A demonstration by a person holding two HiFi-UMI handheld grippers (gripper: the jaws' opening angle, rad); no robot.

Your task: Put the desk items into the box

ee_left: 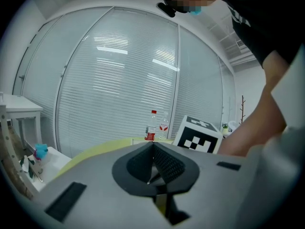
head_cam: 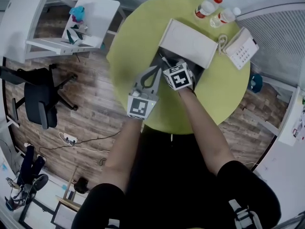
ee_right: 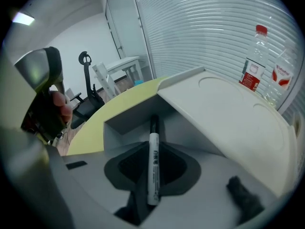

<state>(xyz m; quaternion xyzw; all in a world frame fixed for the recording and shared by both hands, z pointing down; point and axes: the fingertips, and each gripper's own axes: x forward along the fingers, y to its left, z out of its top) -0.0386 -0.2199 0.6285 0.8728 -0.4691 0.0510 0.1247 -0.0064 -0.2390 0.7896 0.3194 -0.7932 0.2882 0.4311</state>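
Office: swivel chair [head_cam: 40,101], desk phone [head_cam: 242,47], window blinds [ee_left: 119,80], round mtg table [head_cam: 138,46].

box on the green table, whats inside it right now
Only bare grey wall shows inside the box. The marker, gripped by the right hand-held gripper, points into the opening. The box floor is covered by the white lid and the hand-held gripper itself.

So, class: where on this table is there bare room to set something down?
Bare: the table left of the box, out to the rim, and nearside of the phone. Crowded: the far edge, with bottles and phone.
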